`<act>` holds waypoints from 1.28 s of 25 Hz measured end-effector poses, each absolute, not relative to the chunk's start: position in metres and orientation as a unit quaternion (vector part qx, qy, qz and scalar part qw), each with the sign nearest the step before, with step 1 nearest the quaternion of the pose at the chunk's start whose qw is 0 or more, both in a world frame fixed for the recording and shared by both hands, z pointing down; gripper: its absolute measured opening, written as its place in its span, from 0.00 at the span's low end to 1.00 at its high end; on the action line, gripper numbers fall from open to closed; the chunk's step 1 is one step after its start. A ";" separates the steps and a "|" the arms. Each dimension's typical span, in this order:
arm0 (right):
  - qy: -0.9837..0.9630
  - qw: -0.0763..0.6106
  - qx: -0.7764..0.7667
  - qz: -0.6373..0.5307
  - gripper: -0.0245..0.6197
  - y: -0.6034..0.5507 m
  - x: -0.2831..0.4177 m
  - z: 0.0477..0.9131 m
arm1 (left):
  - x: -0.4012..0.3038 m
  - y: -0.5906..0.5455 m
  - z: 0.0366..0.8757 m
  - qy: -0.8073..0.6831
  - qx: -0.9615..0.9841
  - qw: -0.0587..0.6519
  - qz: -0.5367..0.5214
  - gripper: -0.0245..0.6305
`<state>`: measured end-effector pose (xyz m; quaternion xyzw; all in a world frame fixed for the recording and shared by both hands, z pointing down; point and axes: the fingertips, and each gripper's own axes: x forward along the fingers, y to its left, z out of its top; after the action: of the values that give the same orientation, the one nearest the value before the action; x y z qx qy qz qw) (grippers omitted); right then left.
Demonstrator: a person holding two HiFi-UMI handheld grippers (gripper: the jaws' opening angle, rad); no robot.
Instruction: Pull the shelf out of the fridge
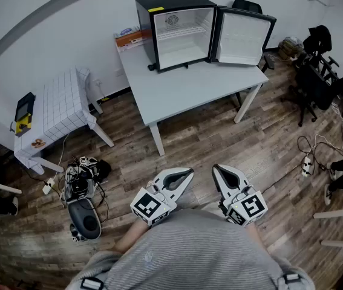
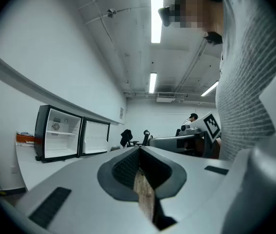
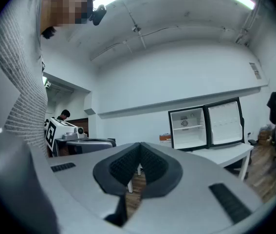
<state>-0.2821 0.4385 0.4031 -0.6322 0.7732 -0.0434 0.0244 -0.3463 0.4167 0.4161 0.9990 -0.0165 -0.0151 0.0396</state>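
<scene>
Shelf (image 1: 181,32): lay level across the upper half of the white cavity of the mini fridge (image 1: 165,0), fully seated and touched by neither tool; appeared in both gripper views only as a pale line inside the distant cabinet. Fridge: stood at the far left corner of the grey table (image 1: 189,92), with the door (image 1: 241,38) swung wide to the right along the table's far edge. Orange box (image 1: 129,38): rested just beside the fridge's left wall, at the far left edge. Left gripper (image 1: 185,175): hung level over the wooden floor (image 1: 219,138), close against the person's grey sweater (image 1: 201,252) and well apart from the table's near edge; pads pressed together, nothing between them. Right gripper (image 1: 218,171): sat just beside the left one, aimed toward the table, likewise closed and empty. Small white grid-topped table (image 1: 56,107): stood left of the grey one, with a tangle of cables and power strips (image 1: 80,177) on the floor near its legs. Black office chairs (image 1: 316,71): clustered by the right wall.
</scene>
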 end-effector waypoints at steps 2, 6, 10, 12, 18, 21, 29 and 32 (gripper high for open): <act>0.774 0.022 -0.631 -0.037 0.06 0.436 -0.283 0.404 | -0.347 0.415 0.416 -0.017 0.999 0.040 -0.013 0.05; 0.775 0.022 -0.631 -0.040 0.06 0.435 -0.284 0.405 | -0.347 0.414 0.418 -0.017 0.999 0.038 -0.012 0.06; 0.774 0.023 -0.631 -0.037 0.06 0.435 -0.281 0.404 | -0.345 0.413 0.418 -0.017 0.999 0.039 -0.009 0.06; 0.774 0.022 -0.632 -0.039 0.06 0.435 -0.282 0.405 | -0.345 0.413 0.419 -0.016 0.999 0.037 -0.010 0.05; 0.782 0.028 -0.622 -0.035 0.06 0.435 -0.288 0.403 | -0.346 0.413 0.418 -0.014 0.999 0.038 -0.011 0.05; 0.793 0.036 -0.607 -0.036 0.06 0.436 -0.295 0.403 | -0.347 0.414 0.419 -0.013 0.999 0.039 -0.009 0.06; 0.795 0.034 -0.604 -0.041 0.06 0.437 -0.306 0.407 | -0.350 0.416 0.421 -0.011 0.999 0.039 -0.008 0.05; 0.793 0.035 -0.606 -0.042 0.06 0.438 -0.304 0.408 | -0.350 0.418 0.422 -0.011 0.999 0.039 -0.005 0.06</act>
<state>-0.3044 0.4384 0.4076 -0.6062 0.7935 -0.0419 0.0350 -0.3504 0.4176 0.4224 0.9992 -0.0110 -0.0049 0.0391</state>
